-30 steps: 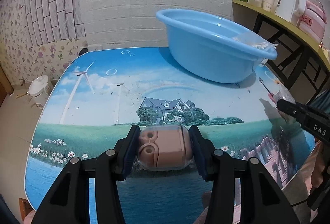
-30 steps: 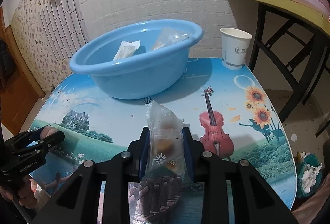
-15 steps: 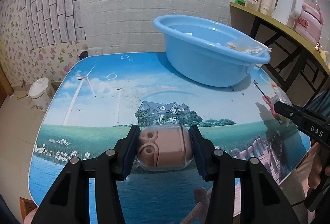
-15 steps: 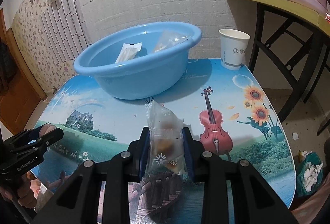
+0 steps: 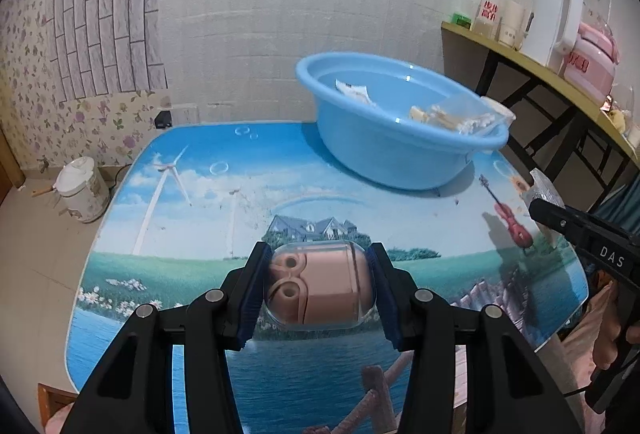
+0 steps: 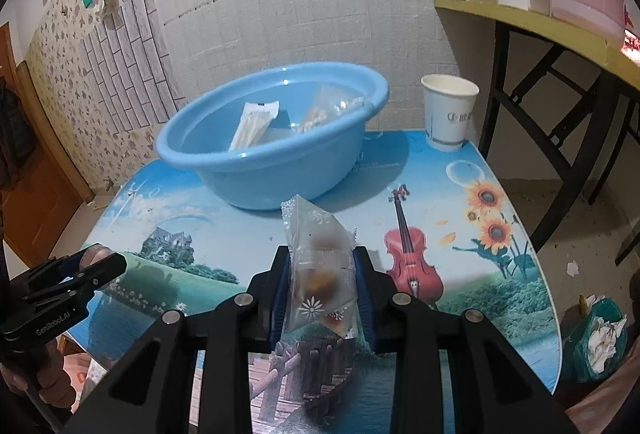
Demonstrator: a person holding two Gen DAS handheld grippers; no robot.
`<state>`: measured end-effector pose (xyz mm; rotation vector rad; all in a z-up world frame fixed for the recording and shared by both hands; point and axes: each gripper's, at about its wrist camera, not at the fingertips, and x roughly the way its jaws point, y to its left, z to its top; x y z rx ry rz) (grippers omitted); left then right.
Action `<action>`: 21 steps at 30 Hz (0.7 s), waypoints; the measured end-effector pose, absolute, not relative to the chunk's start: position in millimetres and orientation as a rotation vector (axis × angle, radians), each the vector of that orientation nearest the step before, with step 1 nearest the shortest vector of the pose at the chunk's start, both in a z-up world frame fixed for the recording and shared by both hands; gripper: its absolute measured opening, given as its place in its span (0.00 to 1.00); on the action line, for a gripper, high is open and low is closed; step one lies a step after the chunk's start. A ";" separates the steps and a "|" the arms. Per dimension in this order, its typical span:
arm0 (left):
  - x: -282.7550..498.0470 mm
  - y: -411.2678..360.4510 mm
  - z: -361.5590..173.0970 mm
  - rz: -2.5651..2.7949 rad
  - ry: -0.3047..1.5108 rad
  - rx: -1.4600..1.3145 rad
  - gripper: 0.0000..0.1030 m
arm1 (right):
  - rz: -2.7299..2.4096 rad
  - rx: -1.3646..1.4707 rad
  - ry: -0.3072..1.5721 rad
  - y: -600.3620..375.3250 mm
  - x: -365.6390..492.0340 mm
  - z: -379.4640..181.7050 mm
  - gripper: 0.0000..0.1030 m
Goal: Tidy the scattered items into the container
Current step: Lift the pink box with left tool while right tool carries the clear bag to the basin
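Observation:
My left gripper (image 5: 318, 288) is shut on a pink toy in a clear capsule (image 5: 320, 284) and holds it above the near part of the picture table (image 5: 208, 194). My right gripper (image 6: 322, 286) is shut on a clear snack packet (image 6: 318, 270) with brown pieces inside, also lifted. The blue basin (image 5: 396, 150) stands at the far right of the table, ahead of both grippers; it also shows in the right wrist view (image 6: 272, 150). A white wrapper (image 6: 254, 124) and a clear packet (image 6: 332, 106) lie in it. The right gripper appears at the left view's right edge (image 5: 552, 212).
A white paper cup (image 6: 448, 116) stands on the table's far right corner. A yellow side table (image 5: 540, 74) with a bottle, kettle and pink cooker is to the right. A white bucket (image 5: 82, 188) and a bin (image 6: 600, 338) sit on the floor.
Both grippers have risen with their items; the basin looks lower and farther, and more of its inside shows. Both grips are unchanged.

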<state>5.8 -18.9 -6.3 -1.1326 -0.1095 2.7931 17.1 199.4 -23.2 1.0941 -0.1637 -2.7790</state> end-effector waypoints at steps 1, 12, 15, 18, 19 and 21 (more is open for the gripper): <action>6.5 -18.7 -2.3 2.797 -0.110 -1.123 0.45 | -2.780 1.087 -0.165 199.5 17.8 -20.5 0.31; 3.4 -13.8 31.5 2.829 -0.104 -1.063 0.45 | -2.783 1.035 -0.175 198.8 22.0 0.9 0.31; -0.9 -10.5 36.7 2.832 -0.098 -1.062 0.45 | -2.783 1.029 -0.174 199.3 21.4 5.7 0.31; -6.9 -5.3 41.2 2.830 -0.097 -1.067 0.45 | -2.783 1.033 -0.185 201.3 17.7 10.0 0.31; -9.5 -3.2 43.4 2.829 -0.094 -1.066 0.45 | -2.781 1.035 -0.191 202.3 16.4 11.7 0.31; -13.0 0.5 48.3 2.828 -0.090 -1.052 0.45 | -2.783 1.027 -0.191 203.8 13.9 18.0 0.31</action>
